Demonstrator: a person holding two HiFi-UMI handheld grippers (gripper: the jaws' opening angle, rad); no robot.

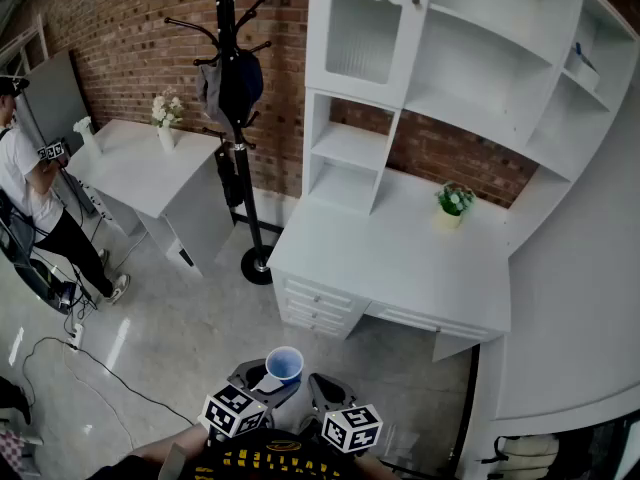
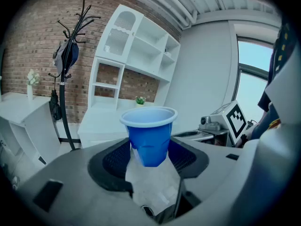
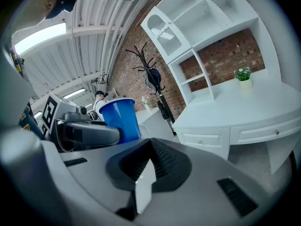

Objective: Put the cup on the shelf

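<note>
Gripping blue cup (image 1: 284, 365) upright in wide-spread left gripper (image 2: 149, 158), lower centre; right gripper (image 3: 150, 166) closed, empty. Not yet carried to white shelf unit (image 1: 352, 146), upper centre.

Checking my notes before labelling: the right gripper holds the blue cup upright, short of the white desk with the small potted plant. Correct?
The gripper is wrong: the left gripper holds the blue cup upright between its jaws, as the left gripper view shows; the right gripper is shut and empty. The rest stands.
</note>
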